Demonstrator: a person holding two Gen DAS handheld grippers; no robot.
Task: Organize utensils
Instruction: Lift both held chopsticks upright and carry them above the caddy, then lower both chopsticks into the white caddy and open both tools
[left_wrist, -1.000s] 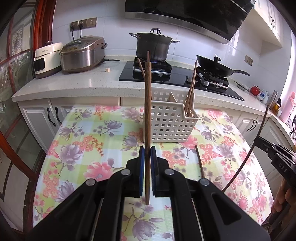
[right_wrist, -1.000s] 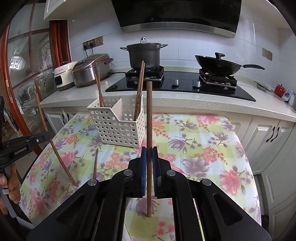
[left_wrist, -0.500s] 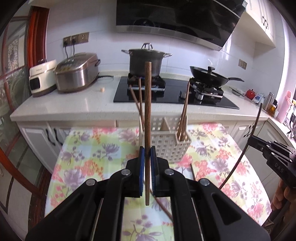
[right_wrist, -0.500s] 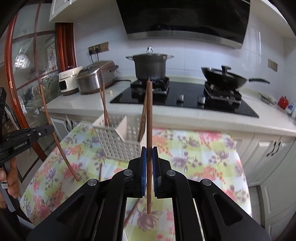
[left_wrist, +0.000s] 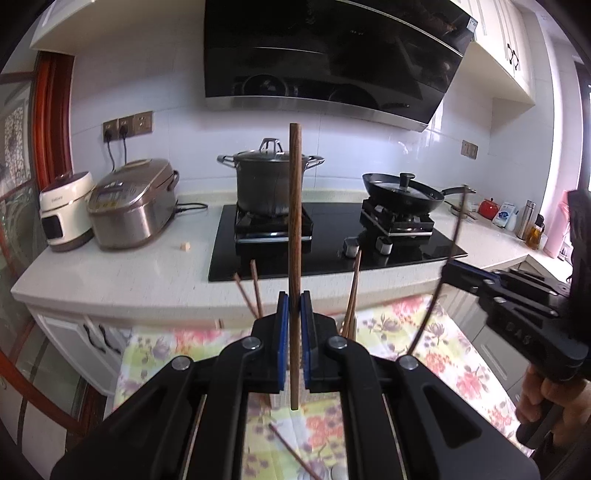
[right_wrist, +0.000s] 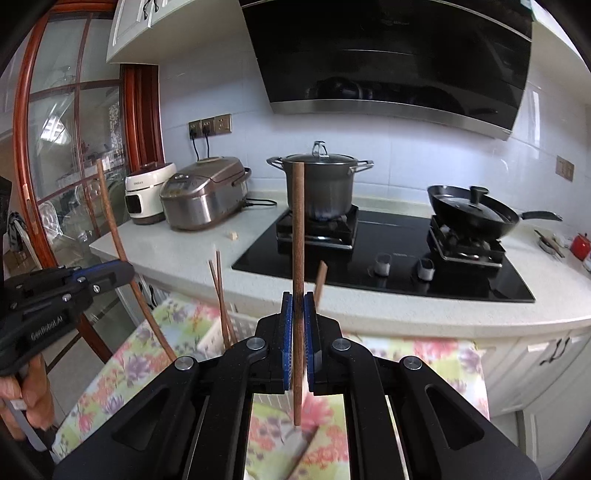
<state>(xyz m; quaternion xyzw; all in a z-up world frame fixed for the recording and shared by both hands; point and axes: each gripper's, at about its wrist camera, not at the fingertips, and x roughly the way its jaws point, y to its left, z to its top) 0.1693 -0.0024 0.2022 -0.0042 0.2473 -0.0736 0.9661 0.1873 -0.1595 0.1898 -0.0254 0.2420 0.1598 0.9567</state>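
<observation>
My left gripper (left_wrist: 294, 306) is shut on a brown wooden chopstick (left_wrist: 294, 229) that stands upright between the blue pads. My right gripper (right_wrist: 298, 306) is shut on another upright wooden chopstick (right_wrist: 297, 236). Both are held high above the table with the floral cloth (left_wrist: 454, 354). The white slotted basket (right_wrist: 214, 334) is mostly hidden behind the grippers; several chopsticks (left_wrist: 255, 291) stick up out of it. One loose chopstick (left_wrist: 291, 458) lies on the cloth below the left gripper. The right gripper (left_wrist: 452, 271) shows at the right of the left wrist view, the left gripper (right_wrist: 125, 271) at the left of the right wrist view.
A white counter (left_wrist: 129, 273) runs behind the table, with a black hob (left_wrist: 332, 247), a lidded pot (left_wrist: 271, 182), a frying pan (left_wrist: 404, 190) and two rice cookers (left_wrist: 129, 203). A range hood (left_wrist: 332, 51) hangs above. A glass cabinet with red frame (right_wrist: 70, 155) stands left.
Both grippers have risen and tilted up with their chopsticks. The basket has dropped low in both views and the counter and hood now fill them.
</observation>
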